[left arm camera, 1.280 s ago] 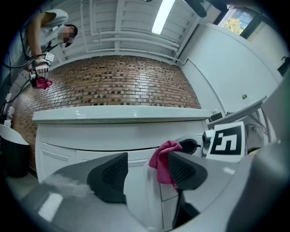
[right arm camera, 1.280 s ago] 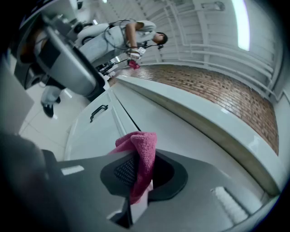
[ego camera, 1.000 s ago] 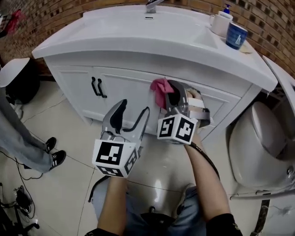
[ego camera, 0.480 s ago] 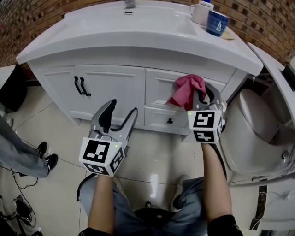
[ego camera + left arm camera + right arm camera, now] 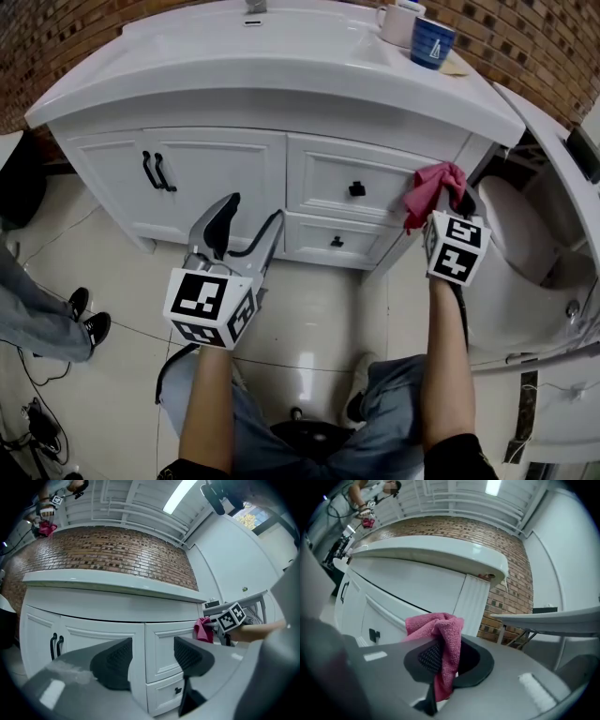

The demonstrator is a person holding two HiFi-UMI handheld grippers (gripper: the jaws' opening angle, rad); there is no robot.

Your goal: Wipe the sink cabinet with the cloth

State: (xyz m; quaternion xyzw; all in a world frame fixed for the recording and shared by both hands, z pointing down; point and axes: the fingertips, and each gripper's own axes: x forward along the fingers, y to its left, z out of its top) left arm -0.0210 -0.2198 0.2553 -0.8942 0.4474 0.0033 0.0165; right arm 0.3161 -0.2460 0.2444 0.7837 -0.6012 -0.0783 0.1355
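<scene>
Right gripper (image 5: pixel 447 660) has its jaws clamped tight on the pink microfibre cloth (image 5: pixel 436 623), which sits bunched at the right front corner of the white panelled sink cabinet (image 5: pixel 216 173), just beside the top drawer. I can't tell if it's actually touching the paint. Left gripper (image 5: pixel 248 214) hangs in front of the cabinet's middle, jaws wide apart, holding nothing. My 2 cents: press the wad flat on the cabinet front, drag in long overlapping passes, and ease around the small black drawer knob (image 5: pixel 357 189) so nothing snags.
</scene>
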